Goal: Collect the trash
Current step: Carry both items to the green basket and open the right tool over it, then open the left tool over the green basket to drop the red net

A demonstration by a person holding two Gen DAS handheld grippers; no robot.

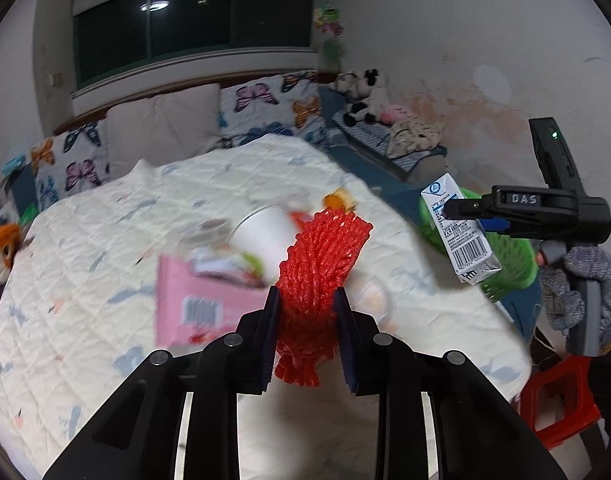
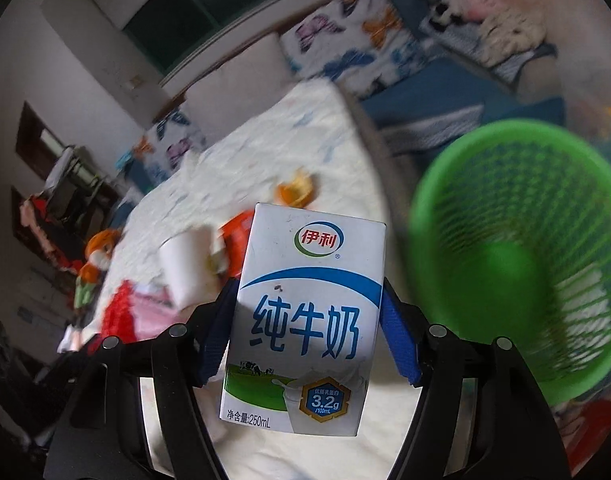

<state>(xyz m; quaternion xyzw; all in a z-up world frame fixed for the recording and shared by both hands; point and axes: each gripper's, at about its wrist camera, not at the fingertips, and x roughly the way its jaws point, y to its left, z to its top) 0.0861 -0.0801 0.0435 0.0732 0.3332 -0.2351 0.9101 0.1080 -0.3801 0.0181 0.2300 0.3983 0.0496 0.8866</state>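
- Holding red foam net [image 1: 319, 280] in the left gripper [image 1: 307, 320]: jaws narrow, pads pressed on both sides of the bunched mesh, its frayed lower end hanging out below the pads, its top fanning out above them.
- Right gripper [image 2: 305, 328] holds a white and blue milk carton [image 2: 305, 320]: blue pads clamp its two side faces, printed front toward the camera, carton roughly upright in that view.
- From the left wrist view the same carton [image 1: 459, 232] hangs tilted, clear of the bed, in front of the green basket [image 1: 509, 256]. A hand in a grey knit glove [image 1: 585, 292] grips the right gripper's handle.
- Green basket [image 2: 425, 208] is mesh plastic and sits off the right edge of the bed, just beside the carton in the right wrist view. Inside looks mostly bare, but it is blurred, so contents are unclear.
- Bed [image 1: 85, 280] has a white quilted cover. Trash still on it: white paper cup [image 1: 265, 236] on its side, pink packet with barcode [image 1: 193, 300] just left of the net, orange peel [image 1: 337, 200] further back, plus some blurred wrappers around the cup.
- Butterfly-print pillows [image 1: 273, 104] line the headboard; plush toys [image 1: 361, 96] sit on the blue ledge at the right.
- Red plastic stool [image 1: 557, 400] stands at the bed's near right corner.
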